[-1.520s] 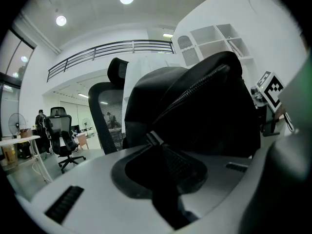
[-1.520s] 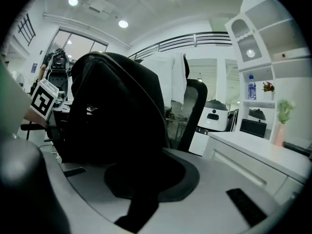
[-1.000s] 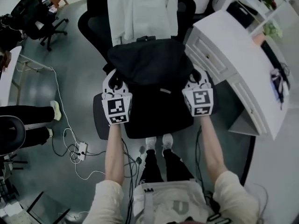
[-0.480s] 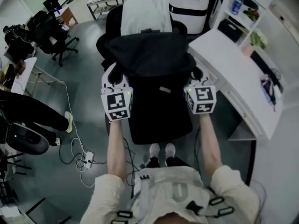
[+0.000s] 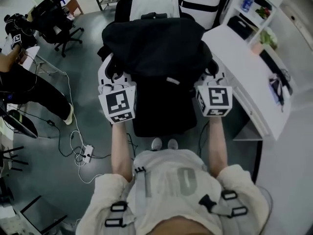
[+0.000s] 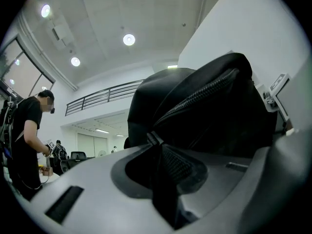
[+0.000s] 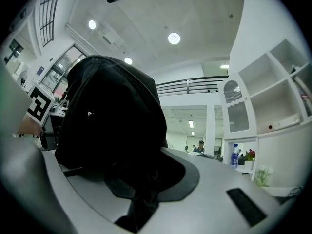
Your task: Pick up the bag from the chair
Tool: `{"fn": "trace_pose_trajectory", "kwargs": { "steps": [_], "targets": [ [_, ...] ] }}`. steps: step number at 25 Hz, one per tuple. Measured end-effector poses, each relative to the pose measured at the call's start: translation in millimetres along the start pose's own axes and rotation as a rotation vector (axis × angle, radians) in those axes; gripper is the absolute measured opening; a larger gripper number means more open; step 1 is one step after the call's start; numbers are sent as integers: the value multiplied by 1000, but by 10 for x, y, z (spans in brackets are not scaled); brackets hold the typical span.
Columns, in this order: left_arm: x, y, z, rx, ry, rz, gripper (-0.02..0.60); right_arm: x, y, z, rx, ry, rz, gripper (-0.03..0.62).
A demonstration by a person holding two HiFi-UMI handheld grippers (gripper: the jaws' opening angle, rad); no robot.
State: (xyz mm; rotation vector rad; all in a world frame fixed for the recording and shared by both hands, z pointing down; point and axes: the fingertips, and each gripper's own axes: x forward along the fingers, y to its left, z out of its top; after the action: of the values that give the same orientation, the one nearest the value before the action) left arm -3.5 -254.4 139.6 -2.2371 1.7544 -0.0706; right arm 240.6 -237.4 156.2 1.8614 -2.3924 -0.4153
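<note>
Black bag (image 5: 156, 43) hangs between both grippers, over the chair (image 5: 164, 117) and covering its back; seat bare in front of it. Cannot tell whether the bag's underside touches the seat

Left gripper (image 5: 113, 71) at the chair's left edge, jaws pinched together on a black strap of the bag; left gripper view shows the strap running down into the gap, the zipped bulk of the bag above it

Right gripper (image 5: 211, 75) at the chair's right edge, jaws closed on a fold of black bag fabric; bag fills the left half of the right gripper view

White cloth (image 5: 152, 3) draped behind the chair, partly hidden by the bag. White desk (image 5: 244, 70) just right of the chair; bottle (image 5: 248, 1) on shelving beyond it. Power strip (image 5: 87, 153) and loose cables on the floor left of the chair. Person in black (image 5: 29, 84) further left. More office chairs (image 5: 49, 18) well behind and left
</note>
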Motion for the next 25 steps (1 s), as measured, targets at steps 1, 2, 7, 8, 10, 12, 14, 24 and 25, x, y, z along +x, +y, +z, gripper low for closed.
{"fn": "trace_pose_trajectory", "kwargs": {
  "steps": [1, 2, 7, 8, 10, 12, 14, 24, 25],
  "targets": [
    [-52, -11, 30, 3, 0, 5, 57, -49, 4, 28, 3, -6, -1, 48],
    [-104, -25, 50, 6, 1, 9, 57, -96, 10, 44, 7, -12, -1, 48],
    [-293, -97, 59, 19, 6, 19, 57, -266, 74, 25, 31, -27, 6, 48],
    [-319, -117, 38, 19, 9, 20, 57, -300, 84, -19, 42, -23, 4, 48],
    [-362, -158, -21, 15, 18, 21, 57, -369, 110, -103, 57, -19, 0, 48],
    [-385, -200, -78, 14, 28, 13, 57, -425, 124, -166, 66, -14, -5, 48],
    [-390, -230, -119, 12, 34, 7, 57, -450, 125, -208, 73, -5, -7, 48],
    [-344, -284, -159, -4, 32, 1, 57, -436, 78, -248, 70, -2, -9, 48],
    [-333, -286, -169, 1, 34, -1, 57, -429, 74, -252, 69, -2, -10, 48]
  ]
}}
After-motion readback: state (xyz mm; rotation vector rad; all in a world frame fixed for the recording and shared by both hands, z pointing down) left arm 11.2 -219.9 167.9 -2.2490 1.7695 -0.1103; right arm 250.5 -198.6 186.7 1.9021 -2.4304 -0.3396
